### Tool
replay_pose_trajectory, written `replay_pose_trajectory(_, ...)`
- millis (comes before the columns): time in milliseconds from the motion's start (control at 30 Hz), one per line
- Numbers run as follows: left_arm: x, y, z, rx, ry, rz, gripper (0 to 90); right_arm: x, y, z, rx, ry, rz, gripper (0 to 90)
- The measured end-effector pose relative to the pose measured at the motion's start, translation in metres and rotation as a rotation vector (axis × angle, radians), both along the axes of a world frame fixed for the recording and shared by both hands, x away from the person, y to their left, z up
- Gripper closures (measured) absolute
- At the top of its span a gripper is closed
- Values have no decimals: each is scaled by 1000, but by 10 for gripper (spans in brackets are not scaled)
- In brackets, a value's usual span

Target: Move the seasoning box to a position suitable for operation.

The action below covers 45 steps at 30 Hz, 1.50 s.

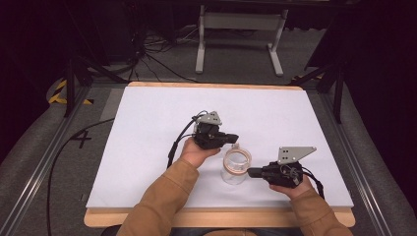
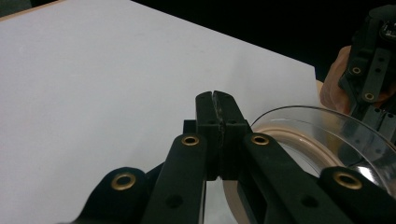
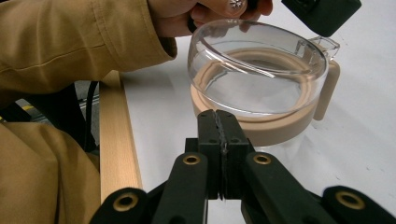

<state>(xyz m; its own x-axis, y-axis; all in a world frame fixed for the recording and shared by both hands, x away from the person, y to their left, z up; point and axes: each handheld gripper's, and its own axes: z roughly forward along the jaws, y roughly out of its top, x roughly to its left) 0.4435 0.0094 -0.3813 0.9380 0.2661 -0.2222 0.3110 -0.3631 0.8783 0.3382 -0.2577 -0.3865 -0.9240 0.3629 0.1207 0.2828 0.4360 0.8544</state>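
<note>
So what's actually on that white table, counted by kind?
Clear container with a tan ring: 1
Hand-held grippers, fingers shut: 2, the left gripper and the right gripper
Total: 3 things on or over the white table

A table [image 1: 147, 219] with a light wooden top carries a white sheet [image 1: 147, 147] that covers nearly all of it, leaving a strip of wood bare along the near edge and a thin line at the far edge. On the sheet, toward the near right, stands a clear jar [image 1: 235, 166] with a beige ring around its mouth; in the right gripper view the ring has a beige tab down one side.
</note>
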Motion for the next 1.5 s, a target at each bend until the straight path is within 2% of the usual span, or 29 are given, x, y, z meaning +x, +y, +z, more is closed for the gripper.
replay_pose_trajectory(267,0,0,0,-4,4,-1,900,0,1,1,14,8,-17,895)
replay_pose_trajectory(333,-1,1,0,-2,-9,-7,899,0,2,1,13,10,-19,895)
replay_pose_trajectory(400,-2,5,2,-36,-10,-4,891,0,3,1,14,5,-22,895)
replay_pose_trajectory(433,-2,5,2,-36,-10,-4,874,0,3,1,14,5,-22,895)
replay_pose_trajectory(500,-1,14,8,-57,-32,24,872,-1,2,2,22,-9,-28,895)
replay_pose_trajectory(633,-1,22,12,-63,-37,47,872,-1,1,4,37,-27,-38,895)
replay_pose_trajectory(700,-2,27,15,-82,-37,68,872,-2,2,5,46,-32,-42,896)
replay_pose_trajectory(1000,-12,49,25,-56,-77,107,873,2,4,12,74,-84,-49,896)
replay_pose_trajectory(1067,-14,52,26,-52,-75,110,873,3,4,13,77,-88,-50,896)
replay_pose_trajectory(1133,-18,58,27,-35,-85,118,874,6,4,16,83,-99,-47,896)
replay_pose_trajectory(1500,-33,87,25,-11,-79,179,866,22,8,24,131,-125,-47,896)
